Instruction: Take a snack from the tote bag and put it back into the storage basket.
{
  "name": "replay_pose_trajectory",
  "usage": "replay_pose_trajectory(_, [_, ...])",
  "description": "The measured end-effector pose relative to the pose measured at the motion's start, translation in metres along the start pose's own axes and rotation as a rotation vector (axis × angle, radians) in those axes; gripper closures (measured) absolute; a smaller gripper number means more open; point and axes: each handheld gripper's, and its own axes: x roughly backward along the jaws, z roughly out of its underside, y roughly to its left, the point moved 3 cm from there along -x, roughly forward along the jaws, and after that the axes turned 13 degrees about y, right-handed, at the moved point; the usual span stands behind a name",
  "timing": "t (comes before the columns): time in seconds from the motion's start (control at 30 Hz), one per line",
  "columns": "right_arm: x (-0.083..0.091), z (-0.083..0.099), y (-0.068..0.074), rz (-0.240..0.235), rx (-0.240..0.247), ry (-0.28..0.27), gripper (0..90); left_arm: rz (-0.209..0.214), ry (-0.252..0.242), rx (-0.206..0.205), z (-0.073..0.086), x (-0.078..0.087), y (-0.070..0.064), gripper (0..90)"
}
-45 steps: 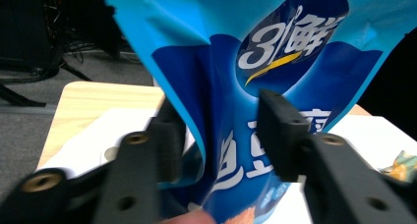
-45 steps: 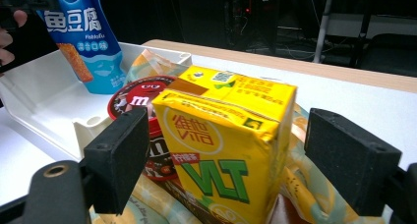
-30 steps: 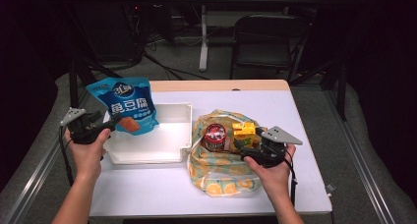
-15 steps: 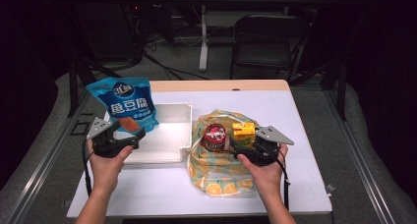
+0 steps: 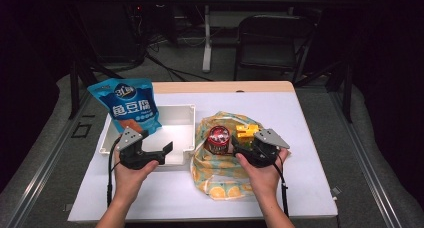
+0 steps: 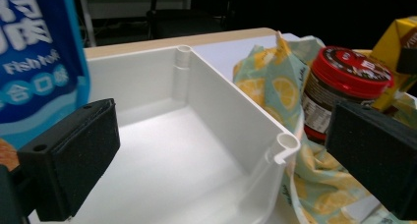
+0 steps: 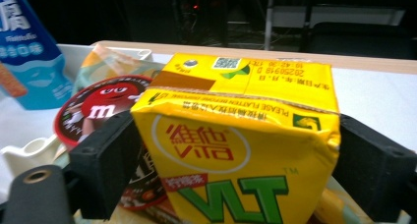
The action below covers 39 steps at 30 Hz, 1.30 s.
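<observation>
The right gripper has its jaws pressed against the two sides of the yellow carton, one pad on each flank, so the box sits square between them and is pinched firmly enough to lift. The carton stands in the lemon-print bag, right in front of this gripper, and the red-lidded jar is just beside it on the gripper's left, touching or nearly so. Gripping the flat sides rather than the top probably keeps the box upright and leaves the jar alone.

The left gripper holds nothing; its jaws are spread wide. It hangs over the near edge of the white tray, pointing across toward the bag, and in its own view the jar lies ahead beyond its right jaw. The blue pouch stands upright in the tray at the gripper's left, behind its left jaw. My guess is the open gripper is there to steady the bag or take the jar while the carton comes out toward the tray.
</observation>
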Motion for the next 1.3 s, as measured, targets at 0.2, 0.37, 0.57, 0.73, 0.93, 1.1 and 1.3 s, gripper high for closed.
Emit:
replay_pose_trajectory(0.2, [-0.005,-0.001,0.0,0.025,-0.012,0.01,14.7,0.032,0.03,-0.035,0.006,-0.008,-0.017,0.2])
replay_pose_trajectory(0.37, [-0.008,0.0,0.0,0.051,-0.01,0.013,19.2,0.051,0.038,-0.055,0.008,-0.012,-0.027,0.6])
replay_pose_trajectory(0.57, [0.001,0.0,-0.004,0.052,0.009,-0.001,29.4,0.072,0.039,-0.067,0.009,-0.012,-0.034,1.4])
replay_pose_trajectory(0.73, [0.005,0.0,-0.007,0.025,0.019,0.004,30.0,0.085,0.042,-0.085,0.011,-0.012,-0.039,1.9])
replay_pose_trajectory(0.93, [0.027,-0.005,-0.009,-0.022,0.031,-0.022,30.3,0.117,0.036,-0.096,0.011,-0.01,-0.049,3.9])
replay_pose_trajectory(1.1, [0.041,-0.008,-0.004,-0.073,0.033,-0.033,30.7,0.166,0.033,-0.126,0.01,-0.011,-0.067,6.0])
replay_pose_trajectory(1.3, [0.052,-0.011,0.005,-0.109,0.048,-0.036,31.0,0.201,0.032,-0.152,0.009,-0.012,-0.083,7.6])
